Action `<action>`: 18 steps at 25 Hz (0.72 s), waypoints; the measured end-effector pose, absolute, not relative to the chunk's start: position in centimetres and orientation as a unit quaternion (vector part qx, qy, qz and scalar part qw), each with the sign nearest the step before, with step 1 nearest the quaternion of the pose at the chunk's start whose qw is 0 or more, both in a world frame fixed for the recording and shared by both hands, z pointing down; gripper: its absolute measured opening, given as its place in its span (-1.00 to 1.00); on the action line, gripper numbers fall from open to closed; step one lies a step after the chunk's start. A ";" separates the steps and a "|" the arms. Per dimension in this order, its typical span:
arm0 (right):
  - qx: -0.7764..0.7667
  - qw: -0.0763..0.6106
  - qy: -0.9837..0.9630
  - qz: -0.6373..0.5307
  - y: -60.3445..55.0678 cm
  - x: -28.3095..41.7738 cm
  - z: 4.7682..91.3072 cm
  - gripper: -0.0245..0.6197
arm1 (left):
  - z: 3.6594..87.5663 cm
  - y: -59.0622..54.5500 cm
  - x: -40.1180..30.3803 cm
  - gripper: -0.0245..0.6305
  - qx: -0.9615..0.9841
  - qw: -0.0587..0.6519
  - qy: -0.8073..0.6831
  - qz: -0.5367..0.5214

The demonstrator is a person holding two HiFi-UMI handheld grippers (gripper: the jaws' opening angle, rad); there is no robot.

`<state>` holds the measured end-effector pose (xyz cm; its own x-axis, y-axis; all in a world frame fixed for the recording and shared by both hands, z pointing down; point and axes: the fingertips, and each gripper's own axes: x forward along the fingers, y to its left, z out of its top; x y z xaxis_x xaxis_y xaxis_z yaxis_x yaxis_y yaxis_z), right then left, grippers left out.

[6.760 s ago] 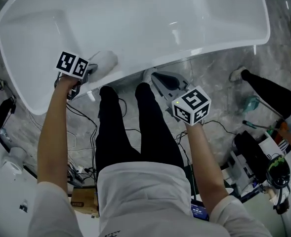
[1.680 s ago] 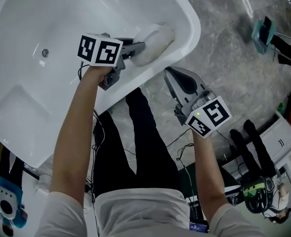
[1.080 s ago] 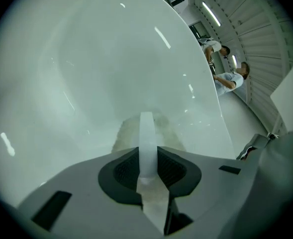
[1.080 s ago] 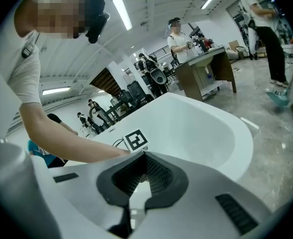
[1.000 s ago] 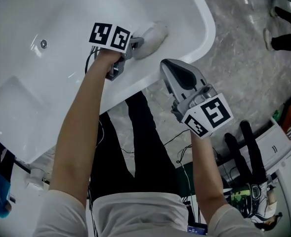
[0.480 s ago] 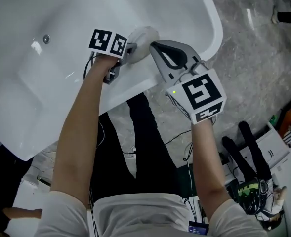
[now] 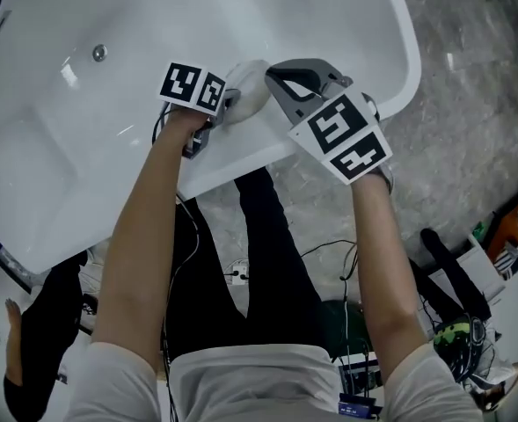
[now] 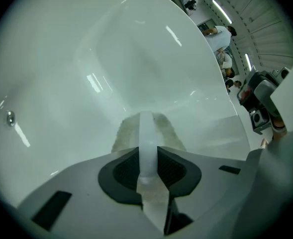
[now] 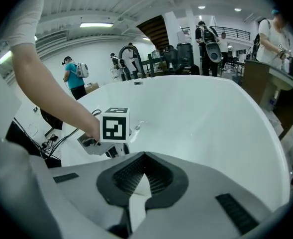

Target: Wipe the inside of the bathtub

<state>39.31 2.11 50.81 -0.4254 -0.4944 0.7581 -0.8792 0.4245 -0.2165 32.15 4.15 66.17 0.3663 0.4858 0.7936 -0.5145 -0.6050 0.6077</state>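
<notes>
Wiping stroke: the left claw [image 8: 147, 151] presses a cloth [image 7: 250, 84] to the inner wall of the bathtub [image 7: 83, 156].
The stroke likely goes best with the pale, fuzzy cloth kept flat on the glossy white wall near the rim, in overlapping passes. The left claw is clamped on the cloth, and the right claw [image 7: 294, 73], closed and empty, hovers just beside it.

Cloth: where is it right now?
In the head view the cloth is clamped in the left gripper, against the near inside wall of the bathtub, just left of the right gripper.
</notes>
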 end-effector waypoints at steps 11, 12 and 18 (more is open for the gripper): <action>0.409 0.334 -0.790 0.311 1.9 32.5 51.0 -0.86 | 64.6 3.0 22.5 -0.65 0.689 0.459 -0.037 0.560; 0.406 0.336 -0.791 0.310 1.8 31.8 50.9 -0.86 | 64.4 3.0 21.6 -0.65 0.687 0.461 -0.039 0.560; 0.383 0.346 -0.801 0.304 0.9 27.4 50.5 -0.86 | 63.7 2.4 16.6 -0.65 0.677 0.474 -0.055 0.560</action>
<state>27.44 0.91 50.52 -0.4673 -0.4035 0.7867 -0.8237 0.5220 -0.2215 16.61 2.36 63.69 0.3661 0.4567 0.8108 -0.6064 -0.5438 0.5801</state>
